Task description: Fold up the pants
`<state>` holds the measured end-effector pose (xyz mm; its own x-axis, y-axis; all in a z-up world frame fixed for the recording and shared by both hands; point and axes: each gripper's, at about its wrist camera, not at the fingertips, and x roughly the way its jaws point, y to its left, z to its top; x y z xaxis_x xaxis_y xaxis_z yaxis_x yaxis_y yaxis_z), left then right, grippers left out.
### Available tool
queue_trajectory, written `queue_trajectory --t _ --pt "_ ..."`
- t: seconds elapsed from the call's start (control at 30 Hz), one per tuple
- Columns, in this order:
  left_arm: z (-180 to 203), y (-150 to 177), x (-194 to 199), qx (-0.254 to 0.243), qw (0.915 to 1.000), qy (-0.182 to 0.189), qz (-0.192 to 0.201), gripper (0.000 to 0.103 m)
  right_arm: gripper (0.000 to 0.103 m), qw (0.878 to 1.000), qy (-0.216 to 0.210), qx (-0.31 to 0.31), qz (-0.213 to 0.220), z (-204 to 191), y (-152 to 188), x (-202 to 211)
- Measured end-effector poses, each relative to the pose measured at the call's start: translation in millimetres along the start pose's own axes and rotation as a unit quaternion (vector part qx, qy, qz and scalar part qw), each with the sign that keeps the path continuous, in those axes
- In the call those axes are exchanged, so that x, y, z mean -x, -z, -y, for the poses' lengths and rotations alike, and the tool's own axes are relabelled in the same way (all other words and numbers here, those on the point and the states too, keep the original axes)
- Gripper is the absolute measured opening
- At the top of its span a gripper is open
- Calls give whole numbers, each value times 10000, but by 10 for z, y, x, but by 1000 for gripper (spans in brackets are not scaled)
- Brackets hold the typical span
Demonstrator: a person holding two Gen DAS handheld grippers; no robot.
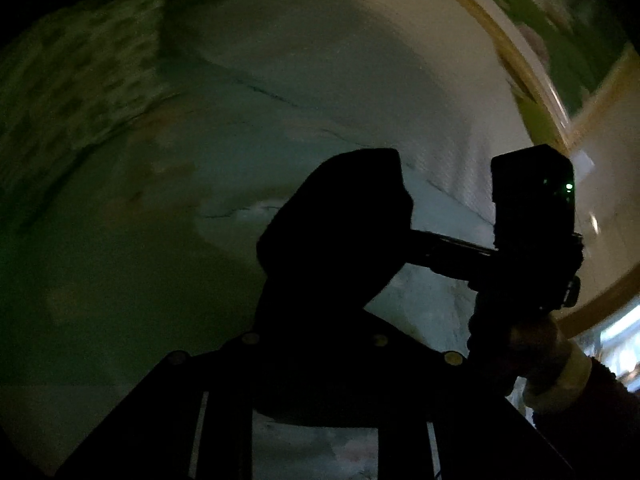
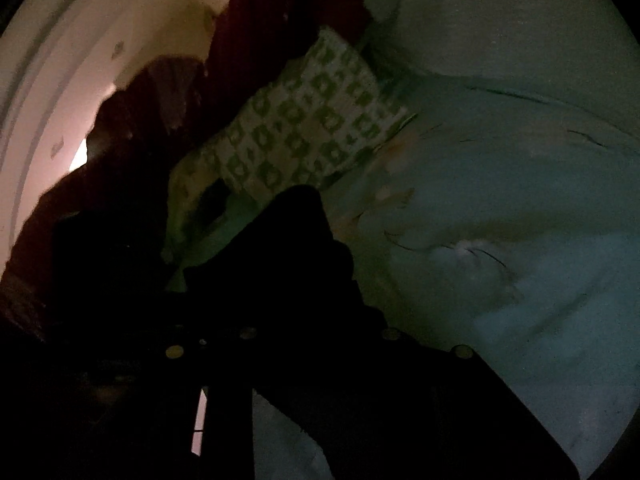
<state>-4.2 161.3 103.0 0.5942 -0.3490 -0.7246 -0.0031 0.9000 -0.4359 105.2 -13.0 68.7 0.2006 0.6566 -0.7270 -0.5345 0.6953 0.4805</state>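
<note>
Pants [image 1: 336,232] show only as a black mass of cloth, lifted above a pale blue-green bed sheet [image 1: 320,80]. In the left wrist view the dark cloth bunches right at the left gripper [image 1: 320,360] and hides its tips, so I cannot tell for certain whether the jaws are clenched, though the cloth seems to hang from them. The right gripper [image 1: 532,216] appears off to the side in that view, held by a hand [image 1: 540,352] in a pale cuff; a thin dark strand runs between it and the cloth. In the right wrist view the same black cloth [image 2: 304,264] covers the right gripper's front, and the state of its jaws is hidden too. Behind lies a pillow [image 2: 312,120] with a green and white pattern, near a dark red curtain [image 2: 260,20].

The scene is very dim. The likely risk: black cloth against black tools makes edges hard to judge, so a leg may slip from a weak pinch, or the fold may land crooked and wrinkle on the soft sheet.
</note>
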Motion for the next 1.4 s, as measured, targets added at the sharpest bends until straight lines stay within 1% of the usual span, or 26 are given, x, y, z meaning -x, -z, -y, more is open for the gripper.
queue_trajectory --t 0.13,0.3,0.43,0.57,0.63,0.67,0.83,0.97,1.13,1.27,1.33,1.4 --pt "464 103 -117 -479 9988 73 -117 18 26 9991 159 -248 304 121 272 395" --pt "998 253 -325 -982 9946 178 -294 18 26 9964 307 -506 602 290 571 778" --pt "1261 362 -485 -1275 9906 246 -435 18 25 9928 415 -717 865 404 808 1035" --pt "1456 427 -635 -1458 9872 262 -597 18 25 9900 486 -882 986 505 1018 1183" --pt "1570 555 -659 -1575 9849 245 -675 18 25 9878 487 -1020 1071 565 1151 1252" --pt "1546 504 -756 -1616 9840 223 -714 18 25 9868 495 -1081 1101 589 1213 1277" --pt "1753 786 -947 -1964 9768 72 -853 18 25 9827 572 -1300 1185 695 1479 1348" --pt "1799 974 -1054 -2236 9709 10 -861 18 25 9800 722 -1394 1221 756 1670 1365" --pt "1883 1105 -1221 -2488 9639 -74 -948 18 25 9776 1138 -1357 1136 795 1870 1361" --pt "1946 1211 -1276 -2696 9582 -105 -947 20 25 9740 1281 -1465 1163 834 2009 1391" --pt "1961 1261 -1307 -2788 9553 -121 -979 21 30 9711 1377 -1564 1166 855 2069 1410" --pt "2059 1347 -1309 -2897 9518 -107 -1005 24 32 9679 1487 -1667 1147 881 2126 1433"
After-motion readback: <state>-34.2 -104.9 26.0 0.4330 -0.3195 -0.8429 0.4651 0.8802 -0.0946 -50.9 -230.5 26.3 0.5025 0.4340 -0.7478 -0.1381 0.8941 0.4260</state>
